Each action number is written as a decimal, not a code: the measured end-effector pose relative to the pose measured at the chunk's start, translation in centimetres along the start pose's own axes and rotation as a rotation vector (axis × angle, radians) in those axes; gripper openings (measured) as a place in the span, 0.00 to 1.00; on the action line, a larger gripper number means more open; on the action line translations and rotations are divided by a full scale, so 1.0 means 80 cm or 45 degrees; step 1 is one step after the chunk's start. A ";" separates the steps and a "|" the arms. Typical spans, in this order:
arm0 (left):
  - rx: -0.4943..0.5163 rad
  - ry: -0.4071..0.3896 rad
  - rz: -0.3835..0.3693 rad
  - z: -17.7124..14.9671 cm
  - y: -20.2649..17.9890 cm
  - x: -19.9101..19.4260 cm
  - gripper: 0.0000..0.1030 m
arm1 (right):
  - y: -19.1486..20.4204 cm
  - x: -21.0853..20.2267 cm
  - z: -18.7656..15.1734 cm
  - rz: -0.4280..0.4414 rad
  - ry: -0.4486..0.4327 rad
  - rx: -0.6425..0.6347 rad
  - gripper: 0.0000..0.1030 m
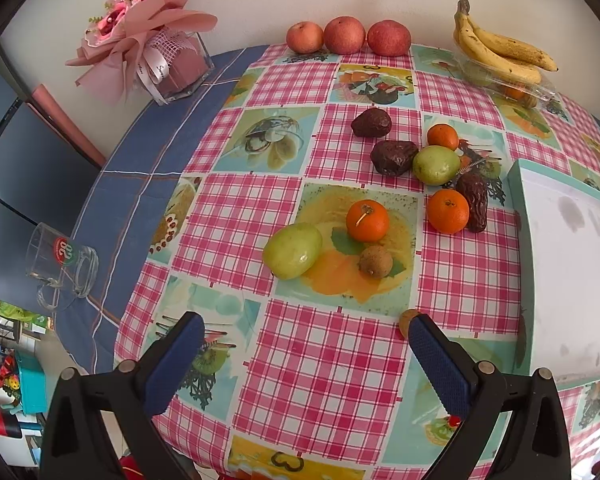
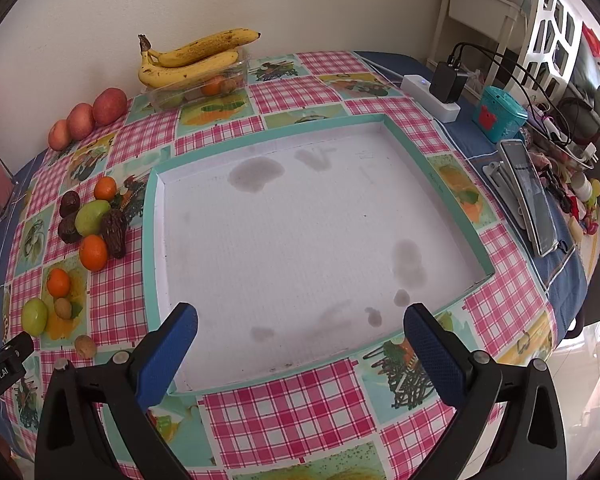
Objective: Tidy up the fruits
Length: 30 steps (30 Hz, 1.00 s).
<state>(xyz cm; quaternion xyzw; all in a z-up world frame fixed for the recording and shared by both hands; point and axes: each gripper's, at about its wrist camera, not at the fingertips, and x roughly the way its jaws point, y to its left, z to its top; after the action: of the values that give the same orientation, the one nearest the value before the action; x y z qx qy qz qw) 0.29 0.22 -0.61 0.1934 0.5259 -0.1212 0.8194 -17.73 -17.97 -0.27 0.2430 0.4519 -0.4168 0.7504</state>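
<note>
The tabletop is seen carrying a shallow white tray, still bare, so sorting is judged not yet begun. Loose fruit is scattered beside it: a green fruit, an orange, a kiwi. The left gripper and right gripper are both held released, empty. A reach toward the nearest fruit is called for.

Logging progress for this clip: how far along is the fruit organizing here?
Barely started. Done: nothing; the teal-rimmed tray holds no fruit. In hand: nothing; the left gripper and right gripper are both open and empty. Left: the oranges, green fruits, dark fruits and small brown fruits lie loose on the tablecloth.
</note>
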 end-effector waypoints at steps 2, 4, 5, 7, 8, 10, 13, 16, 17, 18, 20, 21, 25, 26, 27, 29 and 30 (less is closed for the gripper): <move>-0.005 0.002 0.001 0.000 0.000 0.001 1.00 | 0.000 0.000 0.000 0.000 0.000 0.000 1.00; -0.008 0.003 0.001 -0.001 0.000 0.002 1.00 | -0.001 0.000 0.000 0.000 0.000 0.000 1.00; -0.008 0.003 0.002 -0.002 0.000 0.002 1.00 | -0.001 0.000 0.000 0.000 0.001 -0.001 1.00; -0.008 0.004 0.001 -0.002 0.001 0.002 1.00 | -0.001 0.000 -0.001 0.001 0.000 0.000 1.00; -0.008 0.003 0.001 -0.002 0.000 0.002 1.00 | -0.002 0.000 -0.001 0.001 -0.001 0.001 1.00; -0.008 0.004 0.001 -0.002 0.001 0.002 1.00 | -0.002 0.000 0.000 0.001 0.000 0.002 1.00; -0.009 0.005 0.000 -0.001 0.001 0.002 1.00 | -0.002 0.000 -0.001 0.001 0.000 0.001 1.00; -0.008 0.005 0.000 -0.001 0.001 0.002 1.00 | -0.002 0.000 0.000 0.001 0.000 0.002 1.00; -0.008 0.006 0.000 -0.001 0.001 0.002 1.00 | -0.002 0.000 0.000 0.001 0.000 0.003 1.00; -0.007 0.006 0.000 -0.001 0.001 0.002 1.00 | -0.002 0.000 0.000 0.001 0.000 0.003 1.00; -0.008 0.006 -0.001 -0.001 0.001 0.002 1.00 | -0.003 0.000 0.000 0.001 0.000 0.004 1.00; -0.007 0.006 -0.001 0.000 0.001 0.002 1.00 | -0.003 0.000 0.000 0.001 0.000 0.004 1.00; -0.007 0.007 -0.001 0.000 0.002 0.002 1.00 | -0.003 0.000 0.000 0.001 0.000 0.004 1.00; -0.007 0.007 -0.001 -0.001 0.001 0.002 1.00 | -0.003 0.000 0.000 0.001 0.000 0.005 1.00; -0.007 0.007 -0.002 0.000 0.002 0.002 1.00 | -0.003 0.000 0.000 0.001 0.000 0.005 1.00; -0.008 0.007 -0.001 0.000 0.002 0.002 1.00 | -0.003 0.000 0.000 0.001 0.001 0.005 1.00; -0.008 0.007 -0.001 0.000 0.002 0.002 1.00 | -0.002 0.000 0.000 0.001 0.000 0.005 1.00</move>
<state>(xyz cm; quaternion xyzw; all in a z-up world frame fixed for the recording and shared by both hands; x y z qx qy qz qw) 0.43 0.33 -0.70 0.1910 0.5286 -0.1195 0.8184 -17.91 -18.05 -0.27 0.2448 0.4509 -0.4173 0.7501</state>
